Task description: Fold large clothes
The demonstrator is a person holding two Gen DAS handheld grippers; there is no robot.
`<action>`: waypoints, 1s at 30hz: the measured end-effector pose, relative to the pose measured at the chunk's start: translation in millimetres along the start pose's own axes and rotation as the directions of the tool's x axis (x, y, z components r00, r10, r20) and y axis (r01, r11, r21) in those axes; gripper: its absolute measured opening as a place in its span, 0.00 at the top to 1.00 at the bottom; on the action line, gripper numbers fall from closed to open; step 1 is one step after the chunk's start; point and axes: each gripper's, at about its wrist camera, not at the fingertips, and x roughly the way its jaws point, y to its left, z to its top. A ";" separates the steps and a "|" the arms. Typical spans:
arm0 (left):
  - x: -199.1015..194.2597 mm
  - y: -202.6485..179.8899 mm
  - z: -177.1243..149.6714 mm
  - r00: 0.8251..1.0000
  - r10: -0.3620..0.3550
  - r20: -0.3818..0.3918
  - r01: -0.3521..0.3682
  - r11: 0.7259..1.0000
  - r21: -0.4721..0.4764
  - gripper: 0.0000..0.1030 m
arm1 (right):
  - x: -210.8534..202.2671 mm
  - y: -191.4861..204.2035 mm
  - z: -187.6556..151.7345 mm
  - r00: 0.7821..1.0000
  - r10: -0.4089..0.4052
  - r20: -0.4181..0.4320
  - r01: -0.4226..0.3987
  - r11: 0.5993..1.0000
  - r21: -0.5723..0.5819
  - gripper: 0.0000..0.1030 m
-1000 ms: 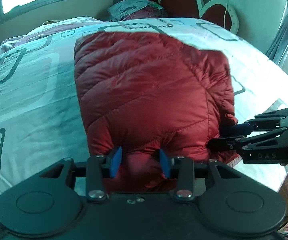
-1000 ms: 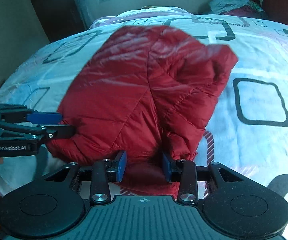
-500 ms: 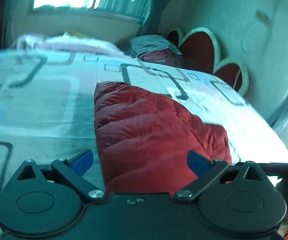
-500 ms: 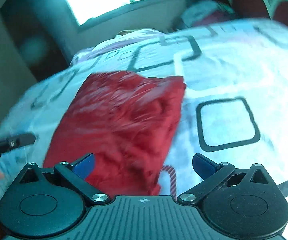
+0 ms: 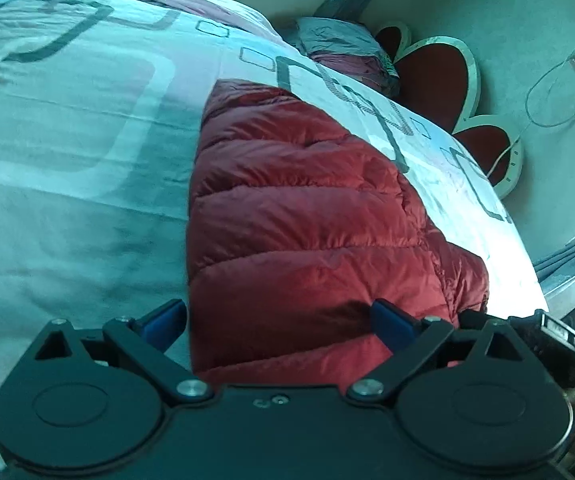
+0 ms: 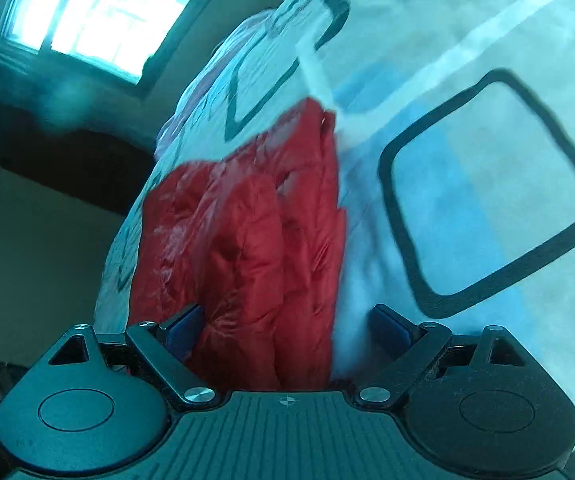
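A red quilted down jacket (image 5: 303, 216) lies folded on the bed; it also shows in the right wrist view (image 6: 247, 248). My left gripper (image 5: 277, 320) is open and empty, its blue pads spread wide just above the jacket's near edge. My right gripper (image 6: 287, 330) is open and empty, tilted, over the jacket's near end. Part of the right gripper (image 5: 547, 332) shows at the right edge of the left wrist view, beside the jacket's corner.
The bed cover (image 5: 67, 140) is white and pale blue with dark square outlines. Pillows (image 5: 339, 48) and a red heart-shaped headboard (image 5: 439, 76) stand at the far end. A window (image 6: 99, 20) and dark furniture (image 6: 59, 164) are beyond the bed.
Both grippers were shut on the jacket's near edge one second ago. They opened, let it go and pulled back; the right wrist view has tilted.
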 end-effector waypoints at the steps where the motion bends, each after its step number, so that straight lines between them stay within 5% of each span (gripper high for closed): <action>1: 2.2 -1.2 -0.1 1.000 0.003 -0.004 -0.003 1.000 0.007 0.06 | 2.0 1.3 0.2 1.000 0.007 -0.006 -0.007 1.000 -0.006 0.12; 13: 19.4 -7.7 1.5 0.999 -0.022 -0.029 0.023 0.999 0.033 0.07 | 33.4 19.6 5.8 0.998 0.022 -0.061 -0.026 0.997 -0.067 0.36; 18: 16.5 -7.1 1.0 0.998 -0.040 -0.040 0.043 0.996 0.078 0.21 | 39.3 29.0 2.7 0.998 0.028 -0.060 -0.034 0.994 -0.100 0.59; 30: -8.9 2.0 10.1 0.990 -0.139 -0.015 0.139 0.982 0.127 0.40 | 30.3 65.8 -19.8 1.000 -0.007 0.005 0.008 0.981 -0.196 0.69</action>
